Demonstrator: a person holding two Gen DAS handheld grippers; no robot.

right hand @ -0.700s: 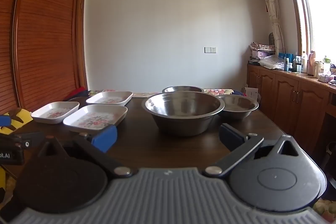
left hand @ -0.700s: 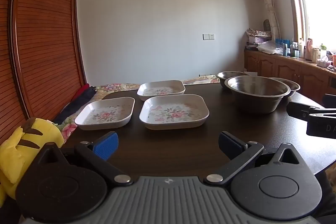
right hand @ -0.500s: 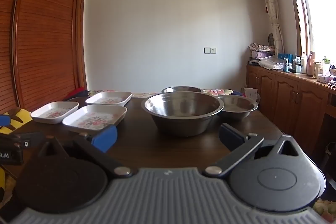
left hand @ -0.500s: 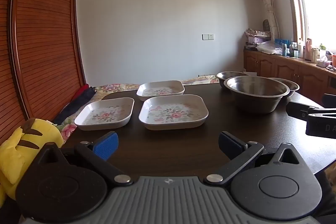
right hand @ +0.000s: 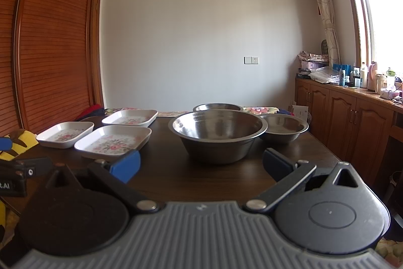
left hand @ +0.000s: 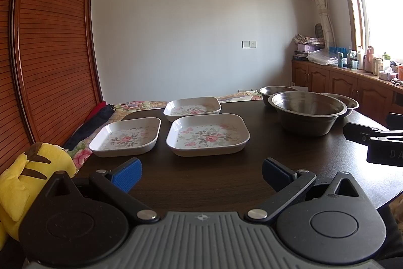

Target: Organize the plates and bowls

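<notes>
1. Left wrist view: the left gripper point(left hand: 201, 172) hovers low over the dark table point(left hand: 201, 183), fingers spread wide apart, holding nothing. Three floral square plates lie at 12 o'clock: the nearest plate point(left hand: 208, 134), a left plate point(left hand: 126, 136) just beside it at 11, and a far plate point(left hand: 192, 108) behind. The large steel bowl point(left hand: 307, 112) sits at 1 o'clock.

2. Right wrist view: the right gripper point(right hand: 200, 165) is likewise spread apart and empty. The large steel bowl point(right hand: 217, 134) stands at 12 o'clock, a smaller bowl point(right hand: 283, 126) at 1, a third bowl point(right hand: 217, 107) behind, and the plates at 10.
</notes>
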